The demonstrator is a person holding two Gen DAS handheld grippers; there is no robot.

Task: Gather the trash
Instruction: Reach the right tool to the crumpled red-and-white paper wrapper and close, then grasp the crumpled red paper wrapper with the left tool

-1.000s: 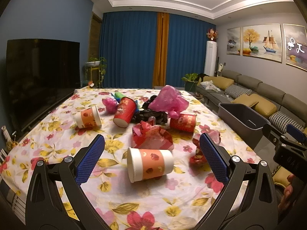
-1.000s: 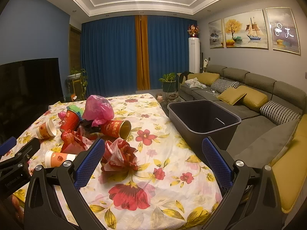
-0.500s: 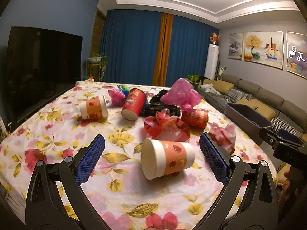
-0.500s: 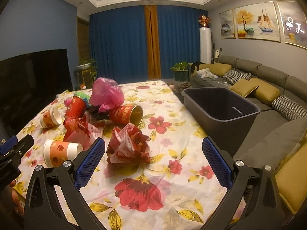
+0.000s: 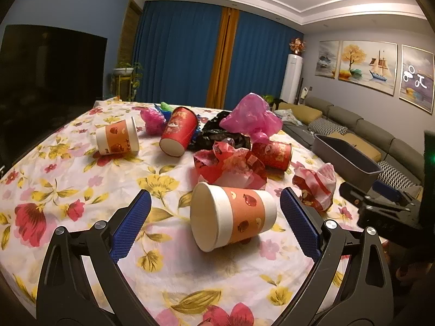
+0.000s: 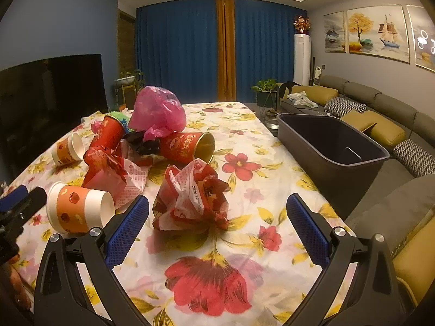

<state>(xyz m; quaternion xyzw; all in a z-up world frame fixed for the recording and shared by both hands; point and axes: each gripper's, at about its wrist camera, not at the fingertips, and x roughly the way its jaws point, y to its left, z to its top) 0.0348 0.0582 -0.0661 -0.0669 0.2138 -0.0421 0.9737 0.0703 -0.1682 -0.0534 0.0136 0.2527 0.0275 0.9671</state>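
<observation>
An orange-and-white paper cup lies on its side on the flowery table, between the wide-open left tongs; the right tongs, wide too, frame a crumpled red bag; only the right view looks inside the grey bin.

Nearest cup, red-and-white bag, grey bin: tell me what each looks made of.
Cup: likely paper, matte white with a printed orange band and a rolled rim.
Bag: thin printed plastic film, crumpled and slightly glossy.
Bin: probably moulded plastic, with smooth dark grey walls and a dull sheen.
</observation>
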